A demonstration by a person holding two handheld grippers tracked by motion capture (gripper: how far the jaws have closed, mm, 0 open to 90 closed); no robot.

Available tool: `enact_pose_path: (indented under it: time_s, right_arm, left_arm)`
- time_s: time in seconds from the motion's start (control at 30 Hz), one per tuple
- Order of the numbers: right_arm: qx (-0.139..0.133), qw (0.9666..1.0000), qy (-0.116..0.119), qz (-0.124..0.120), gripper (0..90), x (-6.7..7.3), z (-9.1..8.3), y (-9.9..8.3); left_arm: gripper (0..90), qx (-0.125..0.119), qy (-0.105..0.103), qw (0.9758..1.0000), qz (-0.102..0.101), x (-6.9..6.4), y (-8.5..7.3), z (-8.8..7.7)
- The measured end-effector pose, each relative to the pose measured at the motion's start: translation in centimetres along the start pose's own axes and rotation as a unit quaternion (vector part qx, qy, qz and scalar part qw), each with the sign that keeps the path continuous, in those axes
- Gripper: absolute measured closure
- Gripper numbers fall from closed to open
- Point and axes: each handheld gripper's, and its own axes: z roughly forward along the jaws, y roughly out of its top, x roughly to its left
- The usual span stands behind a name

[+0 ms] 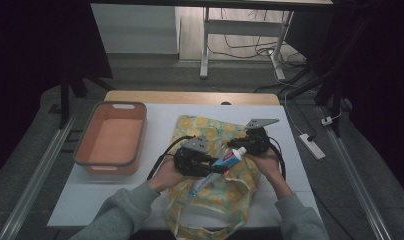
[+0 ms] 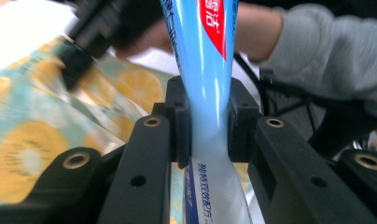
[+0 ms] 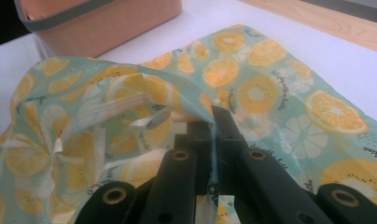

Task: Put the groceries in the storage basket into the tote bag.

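Note:
A blue and white toothpaste tube (image 1: 225, 161) with a red label is clamped between the jaws of my left gripper (image 1: 212, 169), cap end raised toward the right. In the left gripper view the tube (image 2: 210, 70) rises straight up from my left gripper (image 2: 208, 121), squeezed flat at the pads. Beneath it a teal fabric bag (image 1: 202, 125) printed with orange slices lies on the white table (image 1: 160, 115). My right gripper (image 1: 235, 145) is shut on the bag's rim and lifts that rim off the table. The right gripper view shows the thin cloth (image 3: 270, 84) pinched in my right gripper (image 3: 213, 126).
An orange basket (image 1: 110, 104) with a grey rim stands empty at the table's left and shows in the right gripper view too (image 3: 98, 28). A power strip (image 1: 312, 145) lies on the floor to the right. Desk legs and cables stand behind the table.

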Motion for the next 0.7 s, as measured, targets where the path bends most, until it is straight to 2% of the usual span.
enact_pose_path:
  time_s: [0.1, 0.3, 0.37, 0.57, 0.7]
  right_arm:
    - [-0.003, 1.0, 0.006, 0.006, 87.0, -0.1, -0.2, 0.0]
    - [-0.016, 0.9994, 0.024, 0.02, 87.0, -0.4, -0.6, 0.1]
    - [-0.023, 0.9989, 0.031, 0.027, 87.1, -0.5, -0.9, 0.1]
    - [-0.043, 0.9978, 0.04, 0.031, 87.2, -0.5, -2.0, 0.6]
    - [-0.054, 0.9973, 0.039, 0.03, 87.3, -0.4, -2.8, 0.8]
  left_arm:
    - [74.3, 0.015, -0.002, 0.9999, 0.007, -0.2, -0.4, 1.4]
    - [74.2, 0.044, 0.011, 0.9983, 0.035, -0.5, -0.9, 3.6]
    - [74.3, 0.056, 0.016, 0.9976, 0.038, -0.4, -1.1, 4.2]
    - [74.2, 0.091, 0.028, 0.9944, 0.045, -0.1, -2.1, 5.5]
    - [74.2, 0.117, 0.042, 0.9908, 0.053, 0.0, -2.6, 5.8]
